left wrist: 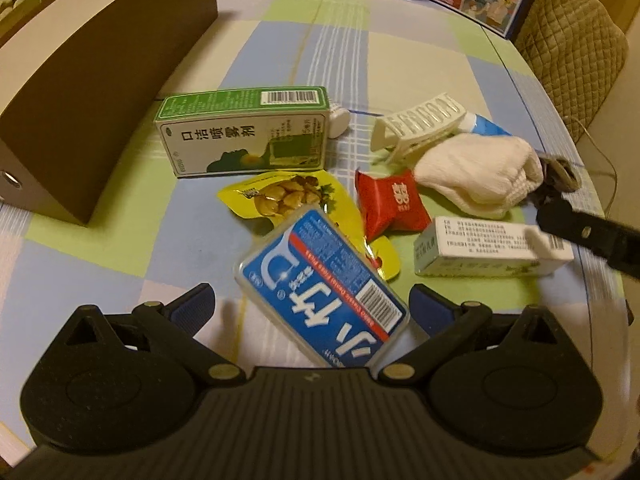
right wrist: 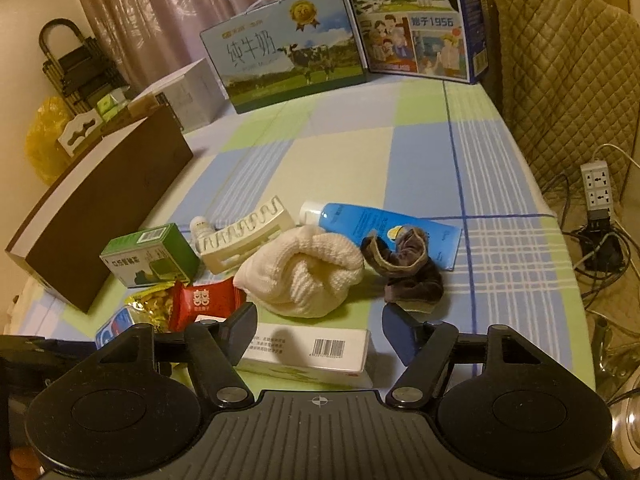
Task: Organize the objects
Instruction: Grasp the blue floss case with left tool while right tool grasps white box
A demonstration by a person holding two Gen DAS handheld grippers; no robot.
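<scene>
At the bottom of the frame the right gripper (right wrist: 316, 334) straddles a white barcoded box (right wrist: 320, 354), jaws apart; a cream rolled sock (right wrist: 300, 276) lies just above centre.

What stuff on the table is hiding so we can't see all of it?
- Yellow snack packet: left wrist view, the blue floss box covers its lower part.
- Blue tube: right wrist view, the white sock and brown sock hide its near edge.
- White medicine box: right wrist view, its left end sits behind a finger of the right hand-held gripper.
- Small print on the boxes: too blurred to read.
</scene>
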